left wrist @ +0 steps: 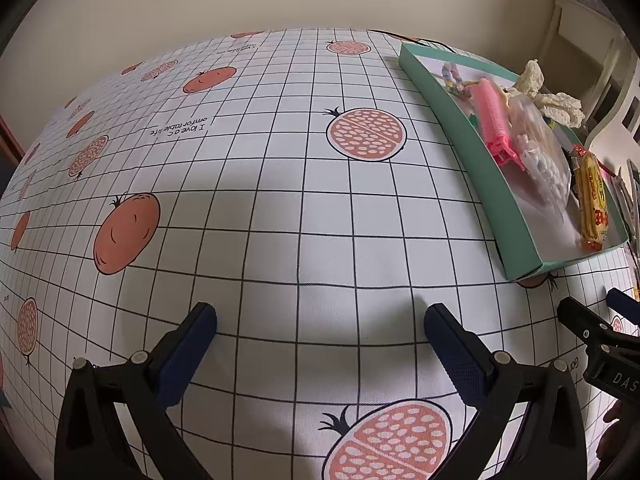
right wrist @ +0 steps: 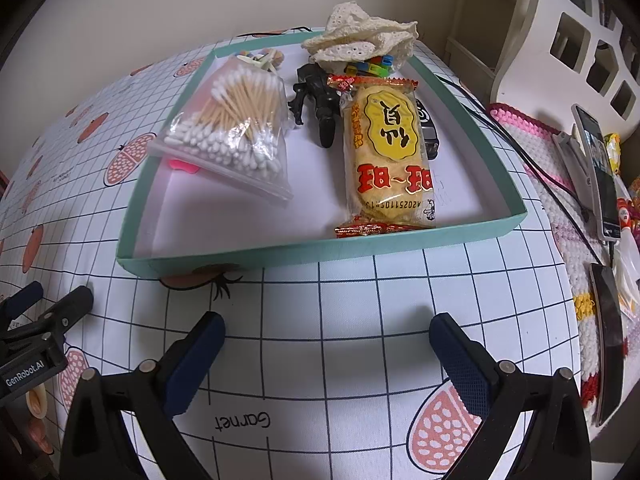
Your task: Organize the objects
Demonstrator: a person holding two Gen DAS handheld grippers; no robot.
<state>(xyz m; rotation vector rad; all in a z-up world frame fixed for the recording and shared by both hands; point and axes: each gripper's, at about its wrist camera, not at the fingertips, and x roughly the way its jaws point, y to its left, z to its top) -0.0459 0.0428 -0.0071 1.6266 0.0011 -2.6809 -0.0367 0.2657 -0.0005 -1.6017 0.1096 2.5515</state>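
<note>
- Tray point(right wrist: 400, 242): teal, shallow, on the gridded surface point(right wrist: 320, 300), ahead of the right claw; it shows at the right edge of the left view too.
- Swab bag point(right wrist: 232, 128): inside, left half, lying flat; a pink clip point(left wrist: 498, 128) sits partly under it.
- Snack pack point(right wrist: 386, 160): inside, centre-right, lengthwise, its near end touching the front wall.
- Black toy point(right wrist: 316, 96): inside, behind the snack, between it and the swabs.
- Lace cloth point(right wrist: 360, 40): heaped in the far corner, over coloured clips point(right wrist: 370, 67).
- Small bits point(right wrist: 260, 58): far left corner, too small to identify.
- Left claw point(left wrist: 320, 320): spread, holding nothing, above bare cloth, well away from the tray.
- Right claw point(right wrist: 328, 332): spread, holding nothing, just short of the tray's front wall.
- Status: judged nearly complete; no loose item shows on the gridded cloth. Phones and clutter on the crochet mat point(right wrist: 560, 200) at right look unrelated, though I cannot be sure.
</note>
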